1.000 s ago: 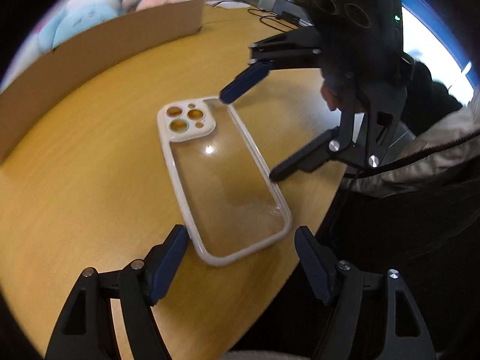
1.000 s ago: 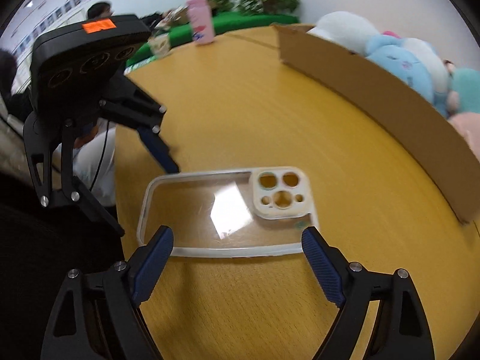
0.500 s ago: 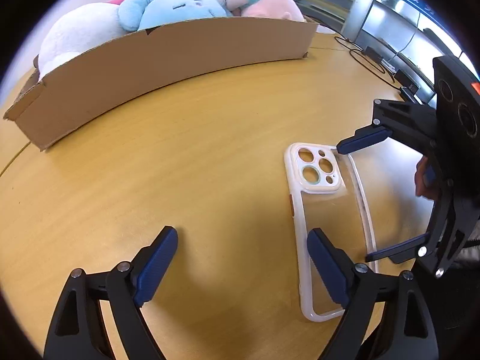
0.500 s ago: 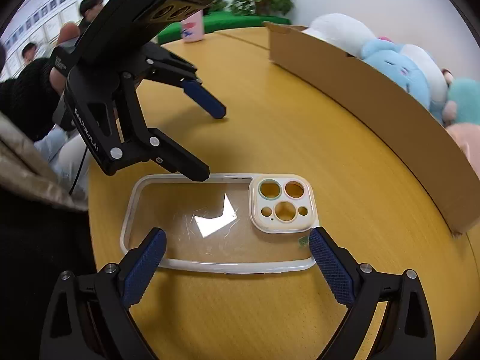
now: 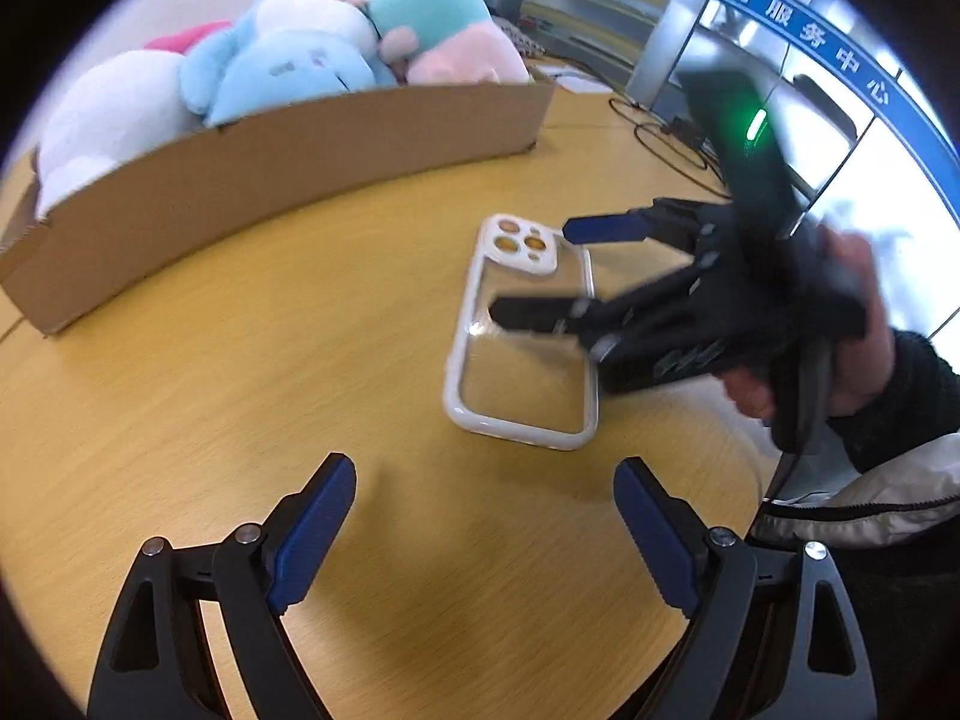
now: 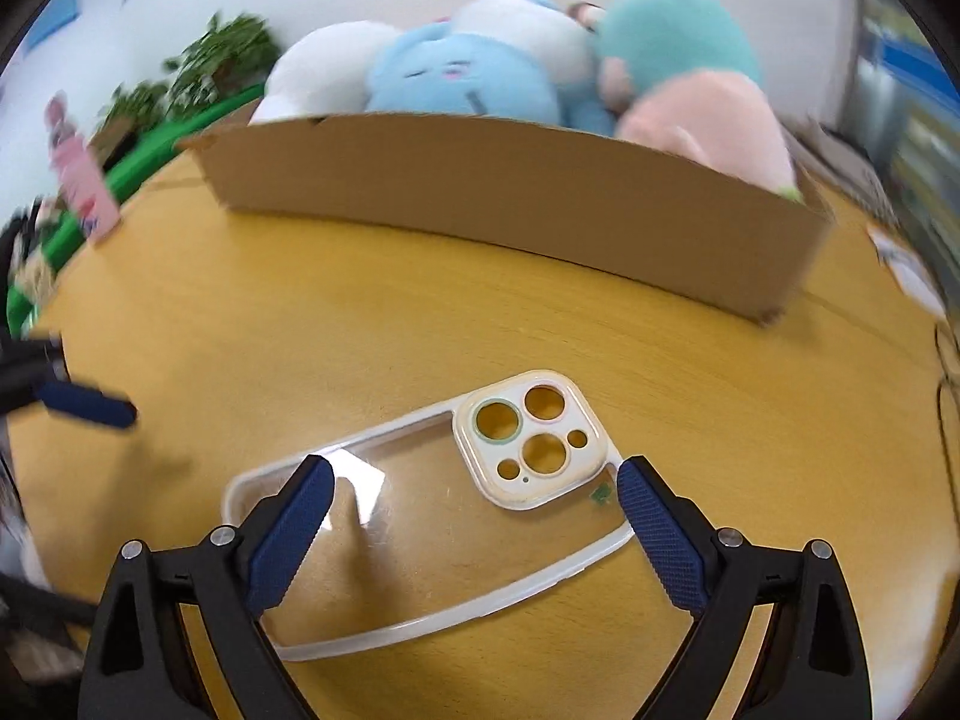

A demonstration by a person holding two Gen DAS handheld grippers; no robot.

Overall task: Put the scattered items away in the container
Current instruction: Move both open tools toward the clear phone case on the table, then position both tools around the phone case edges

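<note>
Both tongs are spread wide, and nothing is held in either one. From the left wrist view, the left tongs (image 5: 483,516) are seen pulled back to the near side of the table (image 5: 240,396), with only bare wood between the blue pads. A second ago the phone case (image 5: 523,336) was right between those pads; now it is left out in front of them, a little to the right.

From the right wrist view, the right tongs (image 6: 474,516) are seen turned to face the far side, where the cardboard box (image 6: 510,204) is set. A moment ago they were pointed at the other tongs instead. The case (image 6: 432,516) is now lined up between the right pads, one pad near each long side. Whether the pads are touching it cannot be told.

The case is lying flat on the table, camera holes toward the box, well apart from it. Soft toys (image 6: 456,78) are already piled in the box.

So the job looks handed over to the right tongs. A squeeze on the two long sides is likely needed next, then a lift to the box. Being thin and flat, the case may be slipped off easily.
</note>
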